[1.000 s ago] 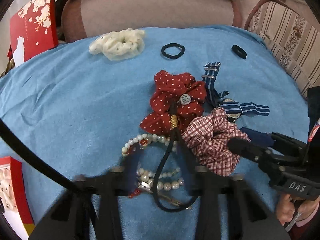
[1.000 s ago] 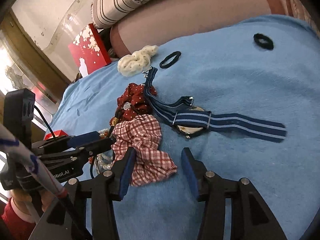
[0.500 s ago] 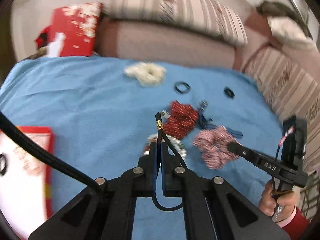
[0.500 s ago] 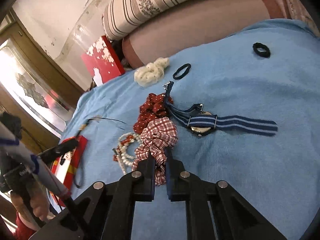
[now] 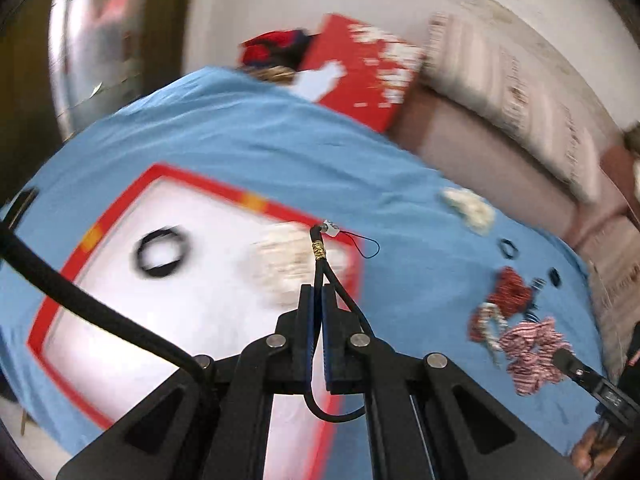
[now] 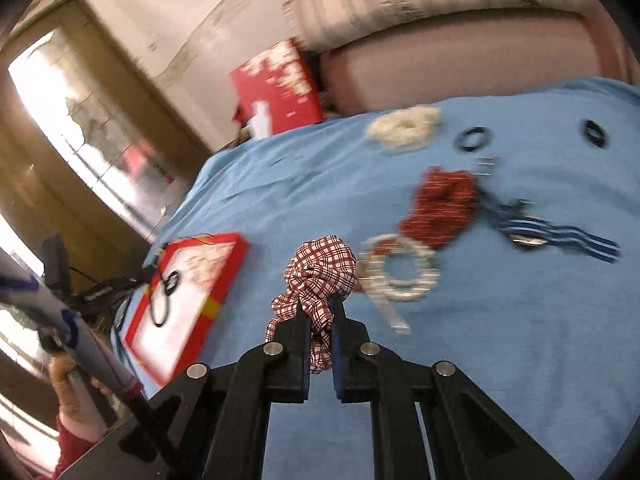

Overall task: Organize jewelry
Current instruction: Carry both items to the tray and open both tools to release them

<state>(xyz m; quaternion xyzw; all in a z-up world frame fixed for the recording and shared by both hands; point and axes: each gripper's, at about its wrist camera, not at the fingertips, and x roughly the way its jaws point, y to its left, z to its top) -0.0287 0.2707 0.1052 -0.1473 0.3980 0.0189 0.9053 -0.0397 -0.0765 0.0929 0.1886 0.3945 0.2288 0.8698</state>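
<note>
My left gripper (image 5: 318, 290) is shut on a black cord hair tie (image 5: 320, 258) with a gold clasp and holds it above the red-rimmed white box (image 5: 192, 296). The box holds a black hair ring (image 5: 162, 253) and a cream scrunchie (image 5: 286, 266). My right gripper (image 6: 320, 304) is shut on the red plaid scrunchie (image 6: 322, 270), lifted off the blue cloth. The box also shows in the right wrist view (image 6: 188, 296). On the cloth lie a pearl bracelet (image 6: 400, 272), a red dotted scrunchie (image 6: 442, 206) and a striped-strap watch (image 6: 556, 236).
A cream scrunchie (image 6: 404, 126) and two black hair rings (image 6: 472, 139) (image 6: 594, 133) lie at the far side of the blue cloth (image 6: 520, 360). A red box lid (image 6: 278, 88) leans by the pink sofa back (image 6: 460, 64). A window is on the left.
My left gripper has swung left with the black cord hair tie to above the red-rimmed box. My right gripper has lifted the plaid scrunchie off the cloth and turned left.
</note>
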